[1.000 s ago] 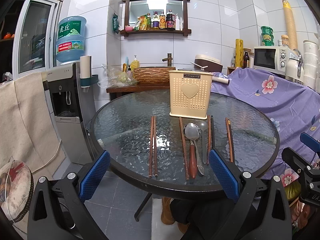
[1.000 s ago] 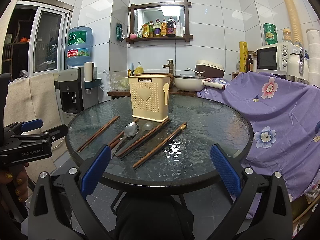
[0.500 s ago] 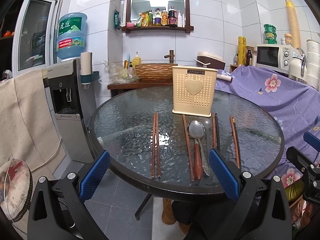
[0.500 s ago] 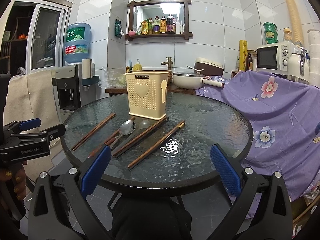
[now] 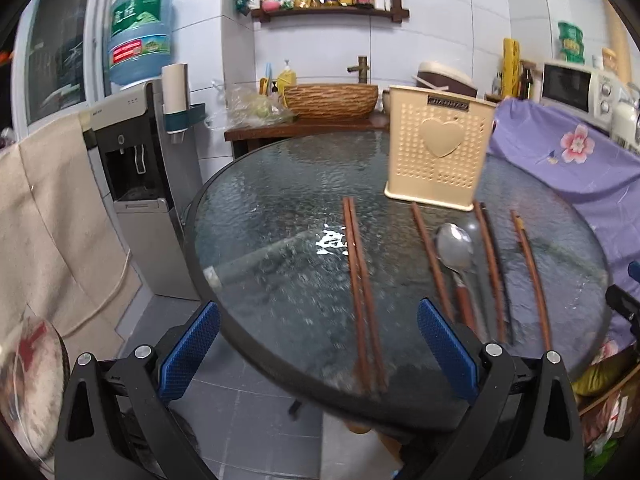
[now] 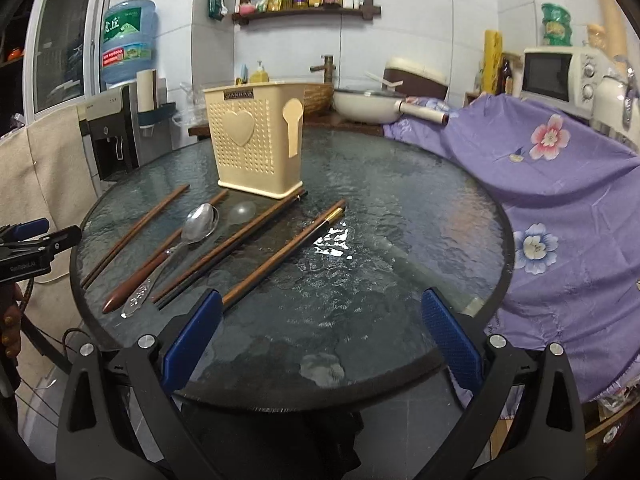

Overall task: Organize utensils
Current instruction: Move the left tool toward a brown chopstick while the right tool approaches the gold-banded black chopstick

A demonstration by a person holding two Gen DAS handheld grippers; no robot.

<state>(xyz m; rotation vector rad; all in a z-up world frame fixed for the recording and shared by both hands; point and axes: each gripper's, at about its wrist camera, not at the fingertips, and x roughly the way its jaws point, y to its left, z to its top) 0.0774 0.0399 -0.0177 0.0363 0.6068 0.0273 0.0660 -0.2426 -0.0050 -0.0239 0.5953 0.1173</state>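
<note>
Chopsticks [image 5: 362, 280] flat on table [image 5: 260, 240], long axis toward holder [image 5: 438, 152]

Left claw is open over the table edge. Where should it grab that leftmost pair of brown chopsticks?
Probably the near ends of the leftmost pair of brown wooden chopsticks. They lie flat, side by side, pointing at the open left claw, clear of the metal spoon. Come from above, one finger on either side, pinching both together.

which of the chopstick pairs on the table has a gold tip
The rightmost pair, lying nearest the right gripper. Its far end shows a gold band; the other chopsticks are plain brown wood throughout.
</note>
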